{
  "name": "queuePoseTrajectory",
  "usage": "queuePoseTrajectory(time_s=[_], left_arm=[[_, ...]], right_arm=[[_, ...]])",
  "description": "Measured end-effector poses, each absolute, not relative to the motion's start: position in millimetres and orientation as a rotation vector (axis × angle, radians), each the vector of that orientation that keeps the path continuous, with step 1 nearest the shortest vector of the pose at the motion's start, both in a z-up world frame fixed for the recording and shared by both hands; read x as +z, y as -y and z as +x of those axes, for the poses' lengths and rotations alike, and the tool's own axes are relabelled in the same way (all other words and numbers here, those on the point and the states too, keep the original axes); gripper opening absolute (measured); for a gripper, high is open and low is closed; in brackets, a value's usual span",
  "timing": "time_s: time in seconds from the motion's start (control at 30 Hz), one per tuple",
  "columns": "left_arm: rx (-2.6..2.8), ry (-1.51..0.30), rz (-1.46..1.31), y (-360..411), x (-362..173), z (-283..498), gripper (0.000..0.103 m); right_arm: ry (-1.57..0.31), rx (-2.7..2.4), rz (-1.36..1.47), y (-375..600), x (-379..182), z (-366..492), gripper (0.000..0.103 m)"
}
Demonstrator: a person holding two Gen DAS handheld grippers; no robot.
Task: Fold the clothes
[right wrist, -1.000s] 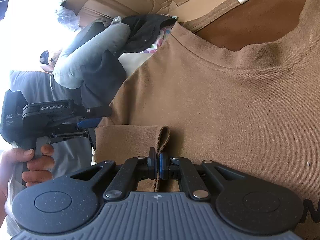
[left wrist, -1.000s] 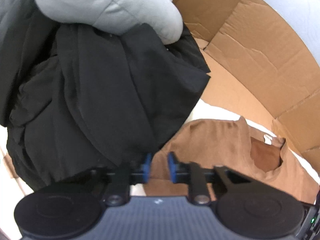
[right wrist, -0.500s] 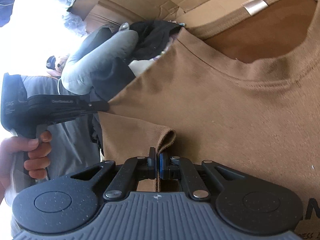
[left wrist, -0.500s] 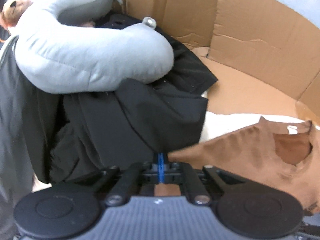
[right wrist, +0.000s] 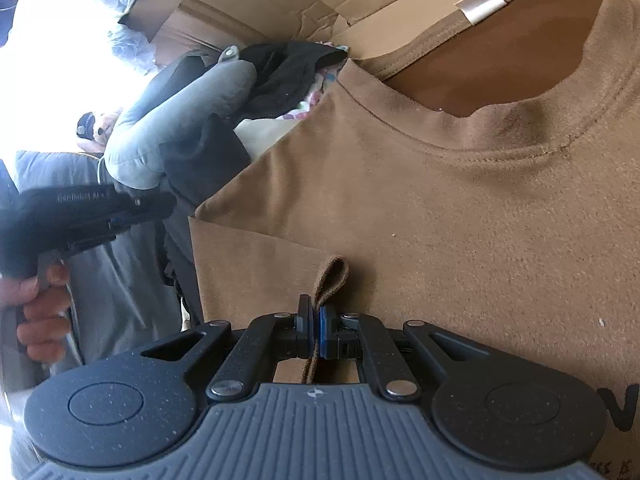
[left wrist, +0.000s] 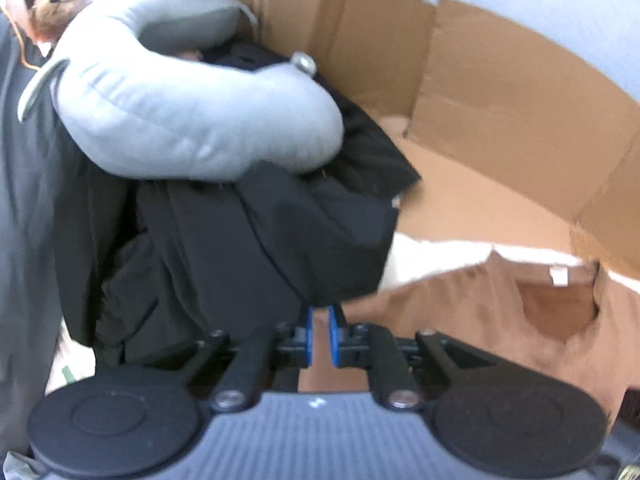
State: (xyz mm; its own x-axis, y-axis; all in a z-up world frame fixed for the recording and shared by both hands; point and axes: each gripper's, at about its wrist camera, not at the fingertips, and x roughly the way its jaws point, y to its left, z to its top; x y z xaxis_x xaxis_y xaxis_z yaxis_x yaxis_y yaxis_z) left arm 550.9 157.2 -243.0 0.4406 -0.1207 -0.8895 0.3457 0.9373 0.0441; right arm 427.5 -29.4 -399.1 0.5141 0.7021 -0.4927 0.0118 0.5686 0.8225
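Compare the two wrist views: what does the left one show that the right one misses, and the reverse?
Only the left wrist view shows the left gripper head-on, its jaws opening with a gap and no cloth pinched between them, and the bare cardboard box floor.

Only the right wrist view shows the right gripper shut on a folded sleeve edge, the hand holding the other gripper, and black lettering on the shirt.

Both show the brown T-shirt with its neck label, the grey neck pillow and the black garment.

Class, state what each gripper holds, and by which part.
Right gripper: brown shirt, pinched at a folded edge. Left gripper: jaws opening, a gap between the pads, nothing gripped.
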Motion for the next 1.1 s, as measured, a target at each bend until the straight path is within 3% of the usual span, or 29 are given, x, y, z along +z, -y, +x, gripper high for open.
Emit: queuePoseTrajectory(time_s=[0.57, 0.67, 0.7, 0.73, 0.9, 0.97, 1.03, 1.1], left_arm=[[-0.382, -1.043, 0.284, -159.6, -265.0, 527.4, 0.012], [-0.395, -1.011, 0.274, -160.7, -254.9, 530.8, 0.034], [-0.408, -1.007, 0.275, -160.1, -251.9, 534.3, 0.052], [-0.421, -1.004, 0.276, -159.5, -248.9, 537.8, 0.059], [-0.462, -1.097, 0.297, -156.7, -263.5, 560.1, 0.048], [-0.472, -1.138, 0.302, -156.9, -272.3, 564.5, 0.034], [-0.476, -1.158, 0.309, -157.4, -278.9, 565.6, 0.010], [-0.477, -1.163, 0.305, -159.6, -283.8, 565.7, 0.010]], right_arm=[[-0.971, 0.382, 0.895, 37.4, -401.4, 413.0, 0.000], [-0.966, 0.359, 0.888, 34.3, -399.8, 410.6, 0.000], [-0.961, 0.351, 0.887, 33.2, -400.1, 409.4, 0.000], [-0.954, 0.344, 0.885, 32.3, -400.7, 407.8, 0.000], [-0.920, 0.302, 0.879, 26.6, -400.4, 399.9, 0.000], [-0.918, 0.286, 0.875, 24.0, -398.9, 399.4, 0.000], [-0.922, 0.276, 0.865, 21.9, -396.9, 399.7, 0.000], [-0.923, 0.281, 0.834, 20.1, -394.6, 400.8, 0.000]])
